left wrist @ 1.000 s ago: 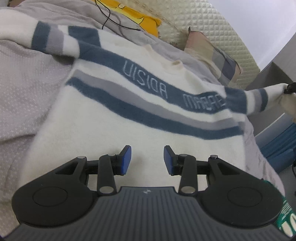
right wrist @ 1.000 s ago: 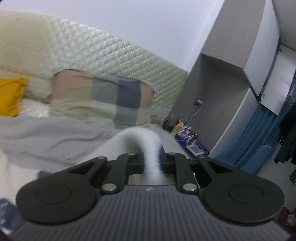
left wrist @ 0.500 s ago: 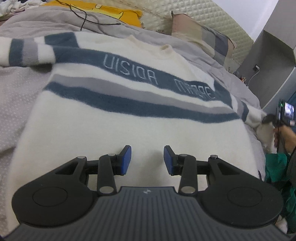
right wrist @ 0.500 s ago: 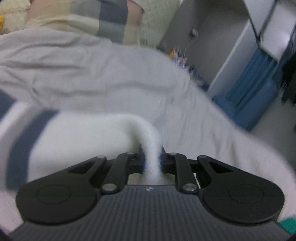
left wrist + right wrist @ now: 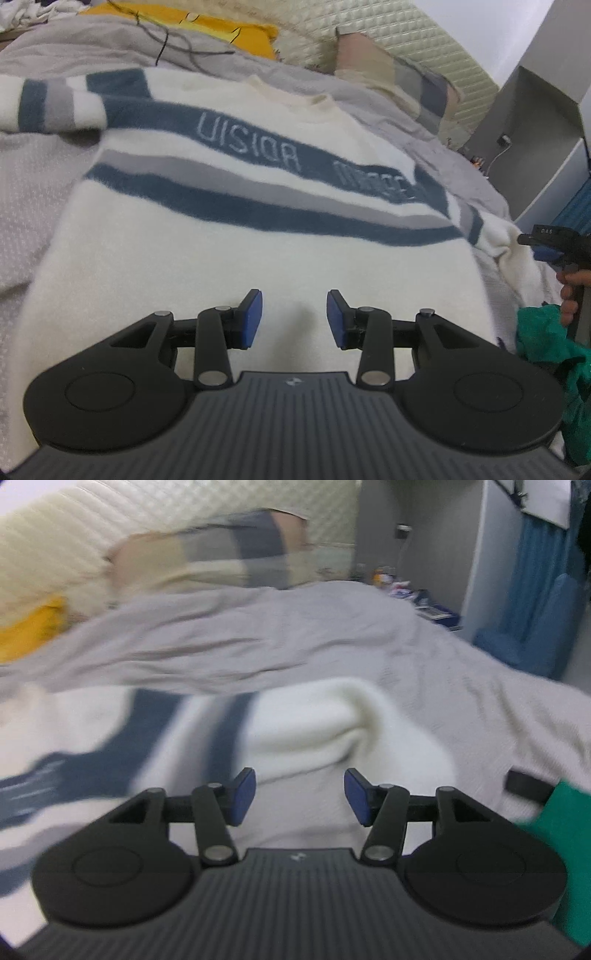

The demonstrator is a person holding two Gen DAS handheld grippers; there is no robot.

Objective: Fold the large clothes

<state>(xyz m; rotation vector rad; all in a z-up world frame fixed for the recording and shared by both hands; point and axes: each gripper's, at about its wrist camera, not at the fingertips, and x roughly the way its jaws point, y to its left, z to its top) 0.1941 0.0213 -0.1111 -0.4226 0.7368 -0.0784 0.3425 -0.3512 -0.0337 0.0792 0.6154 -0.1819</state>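
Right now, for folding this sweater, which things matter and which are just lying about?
For the job:
sweater
its right sleeve
left claw, open
right claw, opening, nothing between the pads

Lying about:
yellow pillow
checked pillow
green cloth
black cable

Far ahead of the gripper, a yellow pillow (image 5: 221,27) and a checked pillow (image 5: 402,79) lean on the quilted headboard (image 5: 424,33) of the bed (image 5: 33,192) with its grey cover, a black cable (image 5: 177,48) lies before the yellow pillow, and green cloth (image 5: 546,339) bunches at right.
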